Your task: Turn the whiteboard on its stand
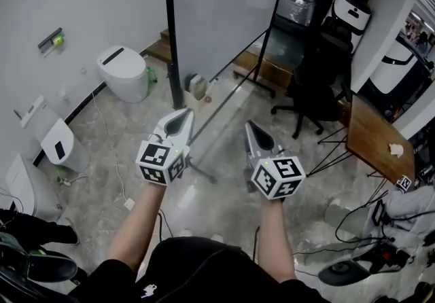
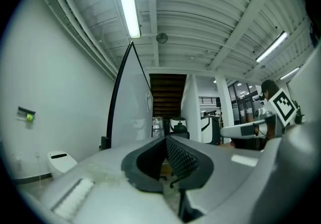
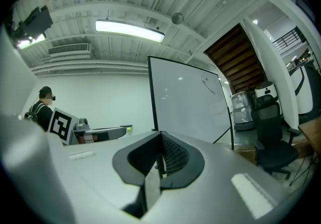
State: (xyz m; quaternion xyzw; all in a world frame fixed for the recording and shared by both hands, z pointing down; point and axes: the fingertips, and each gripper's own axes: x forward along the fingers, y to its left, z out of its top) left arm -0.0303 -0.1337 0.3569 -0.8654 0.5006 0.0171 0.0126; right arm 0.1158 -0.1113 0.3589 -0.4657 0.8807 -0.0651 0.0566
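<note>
The whiteboard [image 1: 224, 9] stands upright on its black-framed stand, with its left post [image 1: 171, 37] straight ahead of me and a floor bar [image 1: 224, 108] running toward me. Both grippers hover short of it and touch nothing. My left gripper [image 1: 179, 117] is shut and empty, pointing at the foot of the post. My right gripper [image 1: 252, 129] is shut and empty too, a little to the right. In the left gripper view the whiteboard [image 2: 131, 112] shows nearly edge-on beyond the closed jaws. In the right gripper view the whiteboard [image 3: 188, 102] shows its white face.
A white toilet [image 1: 124, 72] stands by the left wall, with small items at the stand's foot [image 1: 197, 85]. A black office chair [image 1: 314, 84] and a wooden table [image 1: 372, 138] are on the right. Cables [image 1: 353, 254] lie on the floor at the lower right.
</note>
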